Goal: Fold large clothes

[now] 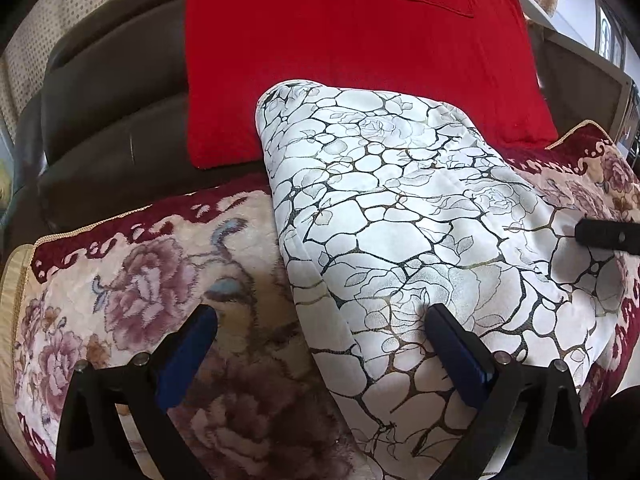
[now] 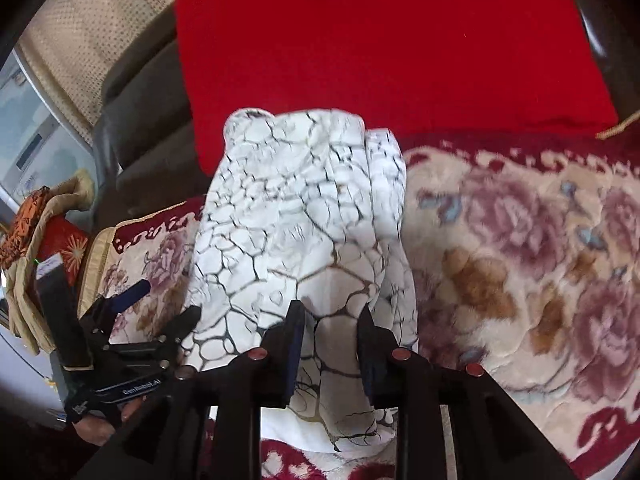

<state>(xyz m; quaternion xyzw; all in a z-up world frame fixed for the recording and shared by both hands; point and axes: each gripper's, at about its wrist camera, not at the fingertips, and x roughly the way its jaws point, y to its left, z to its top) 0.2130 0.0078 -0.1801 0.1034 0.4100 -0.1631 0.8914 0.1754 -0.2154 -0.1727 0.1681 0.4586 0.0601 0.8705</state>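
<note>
- My right gripper (image 2: 330, 326) pinches the white patterned garment (image 2: 296, 208), mid-fold, in front of the red cushion (image 2: 392, 48).
- My left gripper (image 1: 320, 320) is spread, straddling the garment's edge.
- Next: lay it flat.

There are 2 grippers: the left gripper (image 1: 320, 320) and the right gripper (image 2: 330, 316). There is 1 white crackle-patterned garment (image 1: 400, 216), 1 red cushion (image 1: 340, 48), 1 floral sofa cover (image 1: 140, 280) and 1 brown sofa (image 1: 112, 112).

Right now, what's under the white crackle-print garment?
The white crackle-print folded garment lies on a floral plush sofa cover; a red fabric cushion stands behind. Anything beneath it is hidden.
</note>
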